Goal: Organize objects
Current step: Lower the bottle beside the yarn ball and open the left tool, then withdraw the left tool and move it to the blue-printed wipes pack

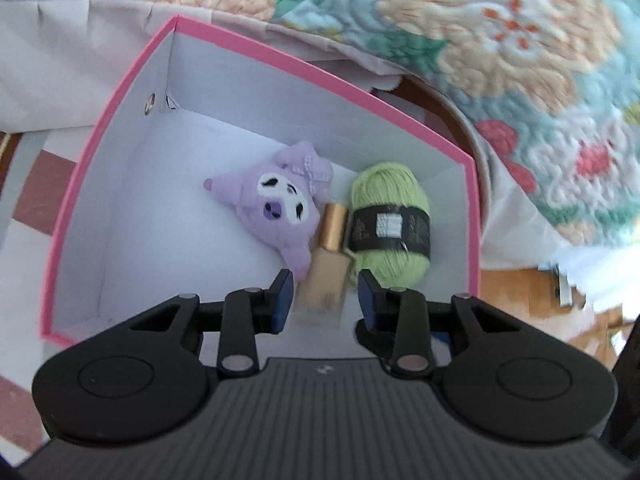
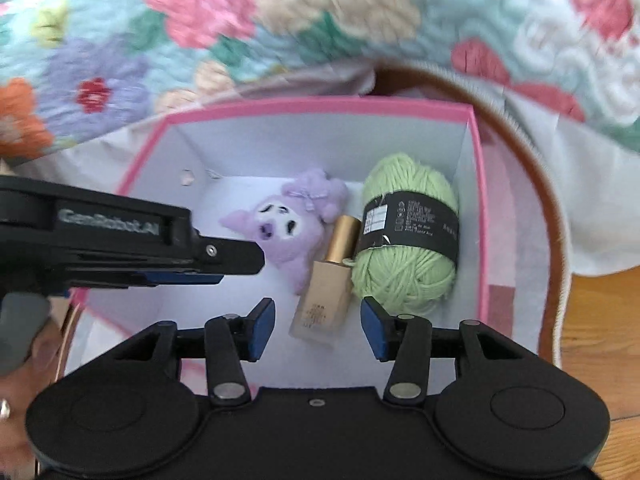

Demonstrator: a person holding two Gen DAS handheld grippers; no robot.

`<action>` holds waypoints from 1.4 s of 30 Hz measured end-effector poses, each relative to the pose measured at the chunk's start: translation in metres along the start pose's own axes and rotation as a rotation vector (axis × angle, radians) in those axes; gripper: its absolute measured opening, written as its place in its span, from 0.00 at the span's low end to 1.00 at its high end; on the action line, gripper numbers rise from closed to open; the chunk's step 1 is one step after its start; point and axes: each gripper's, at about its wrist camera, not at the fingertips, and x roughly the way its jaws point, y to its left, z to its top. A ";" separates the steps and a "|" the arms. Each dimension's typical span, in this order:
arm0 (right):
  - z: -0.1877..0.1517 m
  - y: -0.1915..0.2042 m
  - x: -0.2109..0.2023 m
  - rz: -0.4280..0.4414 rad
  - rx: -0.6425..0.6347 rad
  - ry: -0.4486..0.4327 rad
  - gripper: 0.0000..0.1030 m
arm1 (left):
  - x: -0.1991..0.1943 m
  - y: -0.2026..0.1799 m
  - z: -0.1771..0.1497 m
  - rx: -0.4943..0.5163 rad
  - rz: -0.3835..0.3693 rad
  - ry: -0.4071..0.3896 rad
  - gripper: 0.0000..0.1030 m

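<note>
- Left wrist view: left gripper (image 1: 325, 296) hangs over the near end of the pink box (image 1: 120, 92), pointing down into it. Jaws part open, nothing between the pads; blue pads (image 1: 283, 300) clear of everything.
- Box = landmark. White inside, pink rim, metal rivet on the far-left wall.
- Foundation bottle (image 1: 322, 280) lies flat on the box floor, gold cap pointing to the far wall, glass end under the gap of the jaws but lower down, not gripped.
- Purple plush (image 1: 276, 204) lies on the box floor, just left of the bottle, touching its cap side.
- Green yarn ball (image 1: 390, 220) w/ black label sits in the box's right part, against the right wall, touching the bottle.
- Floral quilt (image 1: 500, 40) beyond the box's far and right sides; white cloth at far left.
- Right wrist view: right gripper (image 2: 318, 328) over the near end of the same box (image 2: 320, 106), jaws part open, empty; bottle (image 2: 326, 300) lies on the floor below the gap, pads not on it.
- Plush (image 2: 288, 220) left of the bottle, yarn (image 2: 408, 248) right of it by the right wall; all 3 in a row, touching.
- Left gripper (image 2: 240, 258) comes in from the left edge, side-on over the box's left part; jaw gap can't be read from this angle.
- Wood floor (image 2: 600, 340) right of the box; person's hand (image 2: 16, 400) blurred at the left edge.
</note>
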 end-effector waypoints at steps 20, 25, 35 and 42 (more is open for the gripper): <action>-0.035 0.013 -0.172 0.112 -0.237 -0.172 0.58 | -0.144 -0.045 -0.058 0.212 0.044 -0.035 0.52; -0.051 0.015 -0.209 0.112 -0.293 -0.203 0.60 | -0.167 -0.057 -0.084 0.245 0.031 -0.041 0.57; -0.098 0.000 -0.224 0.107 -0.327 -0.144 0.70 | -0.159 -0.068 -0.143 0.261 0.001 0.008 0.60; -0.130 -0.015 -0.193 0.128 -0.296 -0.065 0.71 | -0.122 -0.055 -0.170 0.253 0.028 0.039 0.68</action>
